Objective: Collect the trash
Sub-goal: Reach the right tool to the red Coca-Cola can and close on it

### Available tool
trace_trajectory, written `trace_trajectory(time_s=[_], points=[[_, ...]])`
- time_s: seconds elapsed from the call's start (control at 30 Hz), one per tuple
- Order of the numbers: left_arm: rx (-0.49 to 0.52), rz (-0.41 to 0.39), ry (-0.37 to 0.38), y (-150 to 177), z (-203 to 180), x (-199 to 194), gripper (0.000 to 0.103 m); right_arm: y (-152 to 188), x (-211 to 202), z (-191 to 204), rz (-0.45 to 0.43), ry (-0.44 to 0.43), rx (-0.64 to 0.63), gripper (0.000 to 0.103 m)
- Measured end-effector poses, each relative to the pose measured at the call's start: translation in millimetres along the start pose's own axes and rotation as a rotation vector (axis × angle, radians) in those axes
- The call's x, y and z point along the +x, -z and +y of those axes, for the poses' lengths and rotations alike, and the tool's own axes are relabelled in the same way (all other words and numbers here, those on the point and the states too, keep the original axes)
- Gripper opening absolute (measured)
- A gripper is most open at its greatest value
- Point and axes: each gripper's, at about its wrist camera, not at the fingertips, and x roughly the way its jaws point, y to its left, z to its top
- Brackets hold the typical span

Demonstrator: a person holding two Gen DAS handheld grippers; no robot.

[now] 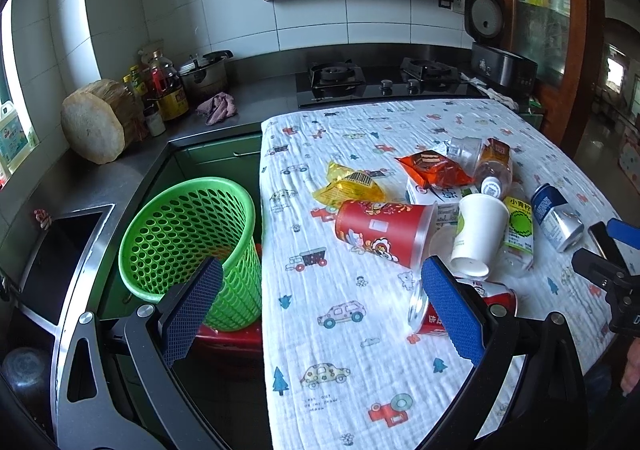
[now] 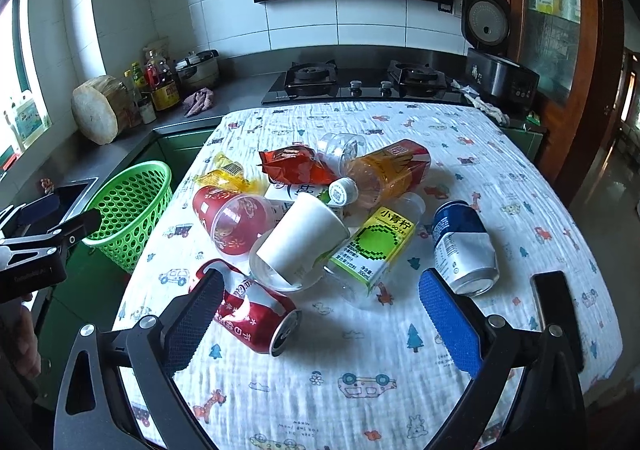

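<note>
Nothing is in the bin [image 1: 188, 246] yet; it stands off the table's left edge, lower left of the left view, and all the trash lies heaped mid-frame on the cloth [image 2: 360, 390]. Both claws hang with fingers apart and nothing between them: the left gripper [image 1: 320, 310] over the table edge, the right gripper [image 2: 320, 314] near the red can [image 2: 256, 314]. That can lies on its side and would likely roll if nudged. The white cup [image 2: 300, 242] leans on its neighbours, so pulling one piece may topple others. The blue can [image 2: 464, 246] lies nearer the right edge and could roll off.
</note>
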Motion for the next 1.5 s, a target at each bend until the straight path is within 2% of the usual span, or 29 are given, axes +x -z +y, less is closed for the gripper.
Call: trace_trajectory(time_s=[0.07, 0.13, 0.2, 0.33, 0.53, 0.9, 1.1, 1.2, 1.43, 1.5], points=[[0.0, 0.005, 0.008, -2, 4, 4, 0.098, -3, 7, 1, 0.01, -0.013, 0.019, 0.083], [0.004, 0.011, 0.014, -3, 7, 9, 0.098, -6, 15, 2, 0.025, -0.017, 0.035, 0.082], [0.013, 0.011, 0.022, -5, 8, 12, 0.097, -9, 23, 3, 0.042, -0.029, 0.046, 0.077], [0.026, 0.016, 0.019, -6, 11, 18, 0.097, -8, 31, 12, 0.067, -0.091, 0.021, 0.076], [0.017, 0.03, 0.005, -6, 18, 24, 0.097, 0, 42, 34, 0.138, -0.244, -0.127, 0.076], [-0.02, 0.044, 0.009, 0, 34, 26, 0.097, 6, 73, 71, 0.254, -0.383, -0.516, 0.075], [-0.029, 0.052, 0.013, 1, 43, 30, 0.097, 16, 101, 86, 0.335, -0.412, -0.671, 0.071], [-0.033, 0.057, 0.02, 1, 46, 34, 0.097, 19, 108, 95, 0.331, -0.404, -0.749, 0.071], [0.035, 0.039, 0.076, -2, 43, 42, 0.097, 16, 127, 99, 0.351, -0.389, -0.814, 0.07], [0.074, 0.037, 0.096, -4, 40, 45, 0.097, 17, 131, 100, 0.361, -0.39, -0.82, 0.065]])
